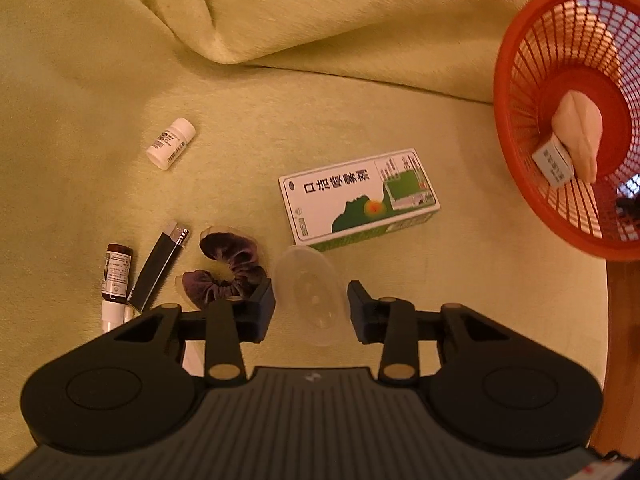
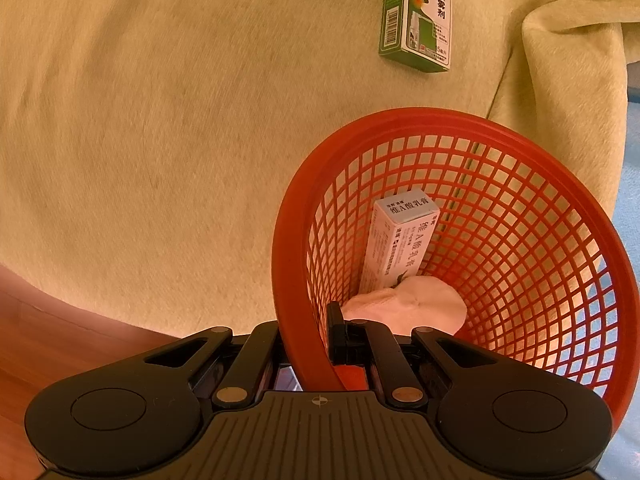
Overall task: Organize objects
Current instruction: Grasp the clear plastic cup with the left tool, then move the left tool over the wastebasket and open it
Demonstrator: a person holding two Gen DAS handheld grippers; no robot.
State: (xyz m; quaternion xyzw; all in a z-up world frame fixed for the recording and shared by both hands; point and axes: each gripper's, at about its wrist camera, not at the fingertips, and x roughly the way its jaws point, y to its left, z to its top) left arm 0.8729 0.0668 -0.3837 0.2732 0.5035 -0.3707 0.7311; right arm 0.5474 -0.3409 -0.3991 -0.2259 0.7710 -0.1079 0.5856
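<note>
My left gripper (image 1: 311, 309) stands open over the green blanket, its fingers on either side of a clear plastic cup (image 1: 310, 298) lying there, not touching it. Beyond it lies a green-and-white medicine box (image 1: 358, 198), also seen in the right wrist view (image 2: 418, 16). A purple scrunchie (image 1: 226, 268), a black slim box (image 1: 158, 266), a brown spray bottle (image 1: 114, 280) and a white pill bottle (image 1: 171, 142) lie to the left. My right gripper (image 2: 310, 346) is shut on the rim of the red mesh basket (image 2: 296, 248), which holds a white-blue tube box (image 2: 398, 244) and a pale pink pad (image 2: 408, 308).
The blanket (image 1: 280, 40) rises in thick folds at the back. In the left wrist view the red basket (image 1: 516, 152) hangs tilted at the far right, beside a wooden edge (image 1: 620, 344). Wooden floor (image 2: 48, 332) shows at the lower left of the right wrist view.
</note>
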